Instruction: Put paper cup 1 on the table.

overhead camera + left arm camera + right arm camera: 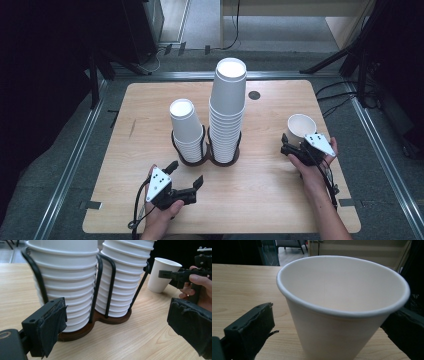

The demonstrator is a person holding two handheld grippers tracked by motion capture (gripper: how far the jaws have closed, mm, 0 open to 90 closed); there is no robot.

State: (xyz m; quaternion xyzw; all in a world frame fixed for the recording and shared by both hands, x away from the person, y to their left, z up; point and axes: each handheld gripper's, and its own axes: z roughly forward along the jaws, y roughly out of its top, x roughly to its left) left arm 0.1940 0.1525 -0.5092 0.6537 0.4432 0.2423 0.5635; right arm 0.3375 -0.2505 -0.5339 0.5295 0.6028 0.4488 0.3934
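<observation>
A single white paper cup [301, 125] stands upright on the wooden table [280, 200] at the right. My right gripper [299, 139] is open with this cup [342, 290] between its jaws; the left pad [254, 325] stands a little off the cup's wall. A dark two-ring holder [207, 160] at the table's middle carries a short stack of cups [186, 127] and a taller stack [229, 105]. My left gripper [186, 173] is open and empty, just in front of the holder [110, 320], facing the short stack [67, 282] and the tall stack [122, 277].
A small round grommet [254, 95] sits near the table's far edge. Metal floor rails [70, 165] run along both sides of the table. Dark stands and cables lie on the floor behind and to the right.
</observation>
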